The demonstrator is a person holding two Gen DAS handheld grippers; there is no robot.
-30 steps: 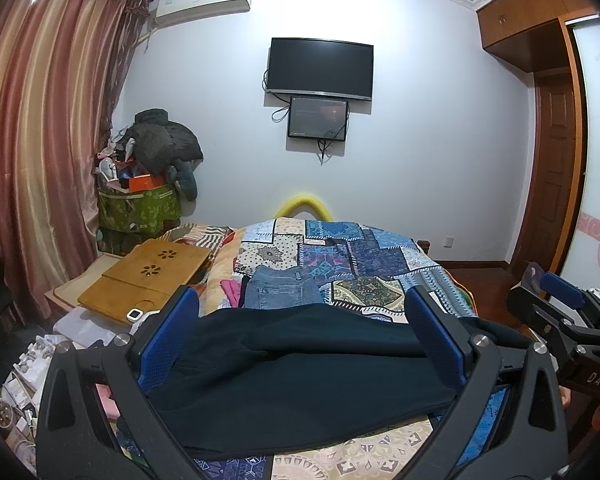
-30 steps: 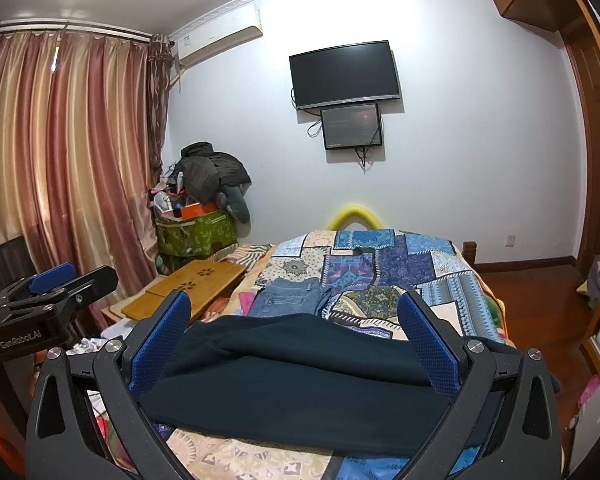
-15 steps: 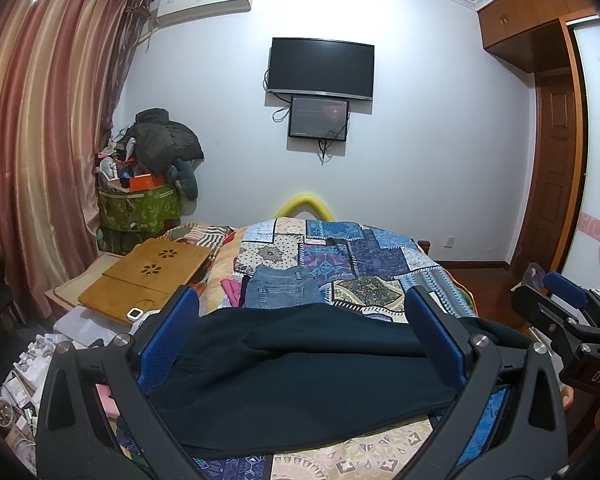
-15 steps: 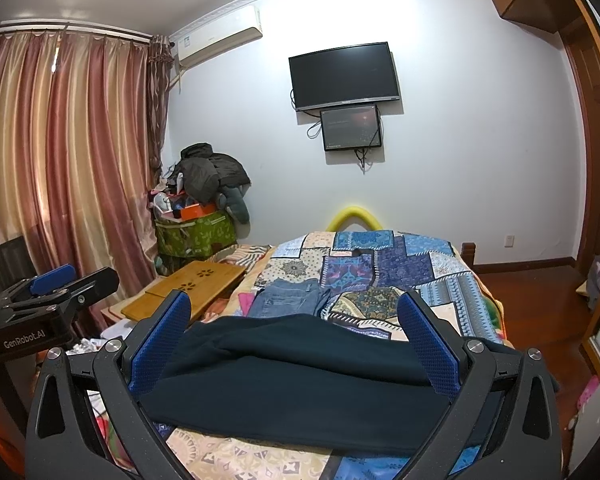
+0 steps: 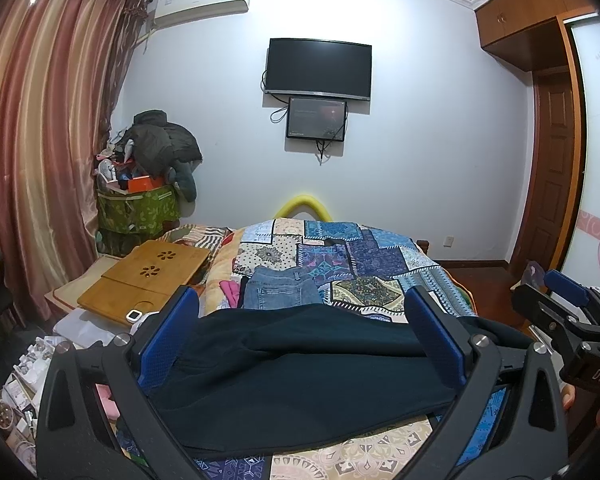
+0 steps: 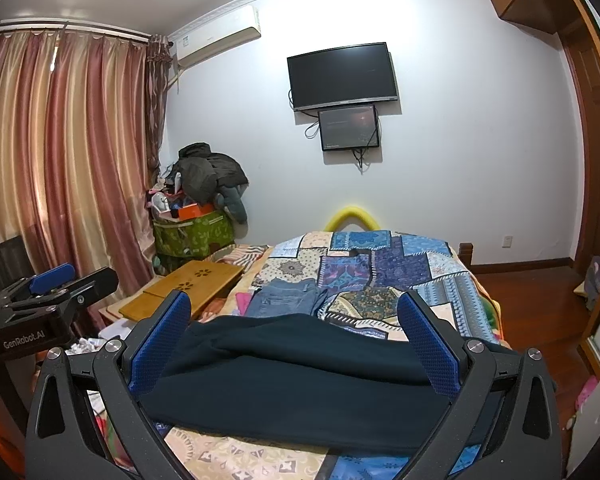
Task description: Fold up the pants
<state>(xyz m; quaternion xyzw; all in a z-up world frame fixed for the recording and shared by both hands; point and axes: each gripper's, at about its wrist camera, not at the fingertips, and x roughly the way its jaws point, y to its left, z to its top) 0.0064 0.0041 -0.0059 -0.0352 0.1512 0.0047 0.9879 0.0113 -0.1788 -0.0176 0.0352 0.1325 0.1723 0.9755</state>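
Note:
Dark navy pants (image 5: 300,368) lie folded across the near end of the bed on a patchwork quilt (image 5: 364,256); they also show in the right wrist view (image 6: 300,376). My left gripper (image 5: 300,312) is open and held above the pants, touching nothing. My right gripper (image 6: 294,312) is open too, also above the pants and empty. The right gripper shows at the right edge of the left wrist view (image 5: 568,320). The left gripper shows at the left edge of the right wrist view (image 6: 52,296).
Folded blue jeans (image 5: 280,290) lie on the quilt just beyond the dark pants, with pink cloth (image 5: 230,290) beside them. A wooden lap desk (image 5: 148,272) sits left of the bed. A green bin piled with clothes (image 5: 140,208) stands by the curtain.

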